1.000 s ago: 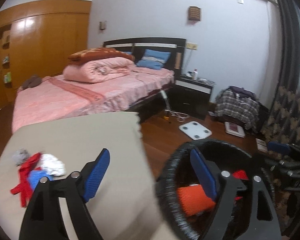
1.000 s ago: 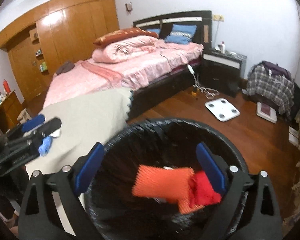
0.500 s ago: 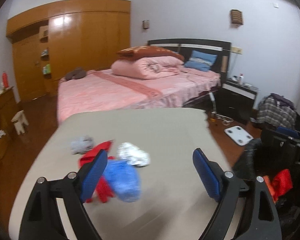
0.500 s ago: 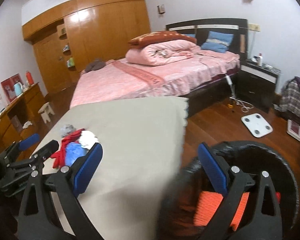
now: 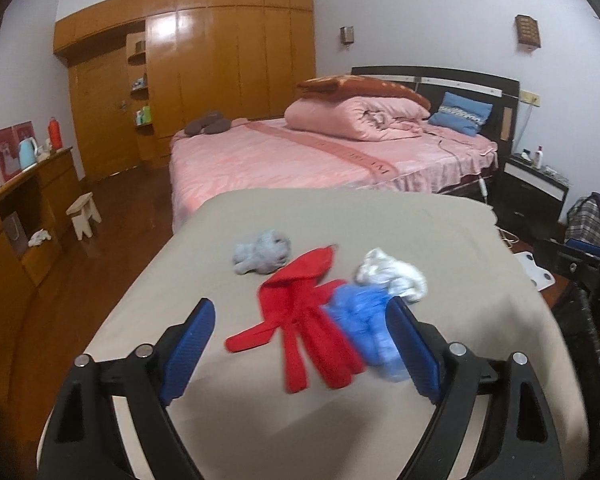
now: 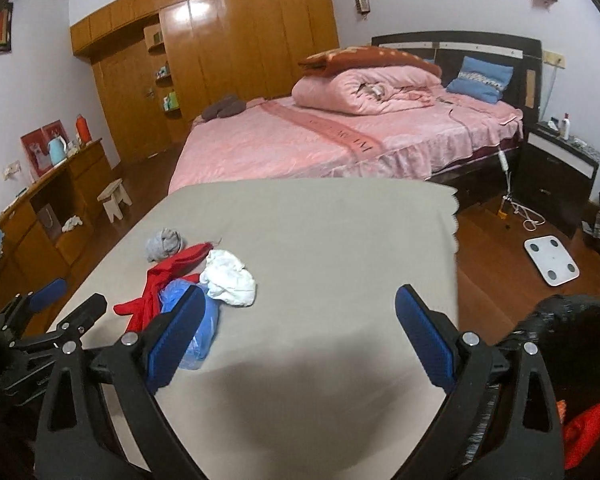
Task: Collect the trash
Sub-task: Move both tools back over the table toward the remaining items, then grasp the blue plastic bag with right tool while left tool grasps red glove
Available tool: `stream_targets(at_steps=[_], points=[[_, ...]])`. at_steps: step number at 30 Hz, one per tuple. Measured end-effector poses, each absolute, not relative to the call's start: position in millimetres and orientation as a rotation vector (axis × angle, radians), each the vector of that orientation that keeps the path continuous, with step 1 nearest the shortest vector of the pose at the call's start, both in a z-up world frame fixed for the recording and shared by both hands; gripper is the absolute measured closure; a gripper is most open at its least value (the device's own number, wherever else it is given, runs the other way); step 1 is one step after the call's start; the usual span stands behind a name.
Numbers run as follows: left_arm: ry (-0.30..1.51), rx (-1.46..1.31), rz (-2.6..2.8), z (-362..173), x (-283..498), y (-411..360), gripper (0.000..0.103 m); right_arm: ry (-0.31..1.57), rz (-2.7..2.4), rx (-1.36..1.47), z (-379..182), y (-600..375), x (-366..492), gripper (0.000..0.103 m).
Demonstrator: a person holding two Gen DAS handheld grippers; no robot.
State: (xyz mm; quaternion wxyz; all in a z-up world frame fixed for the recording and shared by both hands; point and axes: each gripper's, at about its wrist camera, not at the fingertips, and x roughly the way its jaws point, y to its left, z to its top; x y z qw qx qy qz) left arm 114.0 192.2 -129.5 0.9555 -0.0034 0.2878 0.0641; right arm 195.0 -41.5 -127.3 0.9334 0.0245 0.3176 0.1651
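Trash lies on the beige-covered table [image 5: 440, 240]: a grey wad [image 5: 262, 256], a red cloth piece [image 5: 304, 320], a blue plastic piece [image 5: 366, 326] and a white crumpled wad [image 5: 392, 276]. My left gripper [image 5: 300, 344] is open and empty, just short of the red and blue pieces. The same pile shows in the right wrist view: red [image 6: 160, 284], blue [image 6: 198, 320], white [image 6: 230, 278], grey [image 6: 164, 242]. My right gripper [image 6: 298, 336] is open and empty over bare table. The black trash bin [image 6: 560, 320] stands at the right with red trash inside.
A pink bed [image 5: 320, 152] lies beyond the table, a black nightstand [image 5: 536, 188] to its right. A wooden dresser [image 5: 24, 216] and small stool [image 5: 84, 216] stand at the left. A white scale [image 6: 552, 260] lies on the wooden floor.
Both grippers have swung left from above the trash bin to over the table. The left one now faces the trash pile; both stay open and empty.
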Motion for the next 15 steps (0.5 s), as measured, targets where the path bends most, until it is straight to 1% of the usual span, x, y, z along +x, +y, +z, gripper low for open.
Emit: stream_targets(at_steps=[15], points=[[0.624, -0.022, 0.187, -161, 111, 233, 0.018, 0.728, 0.433, 0.01, -171, 35, 210, 0.01]])
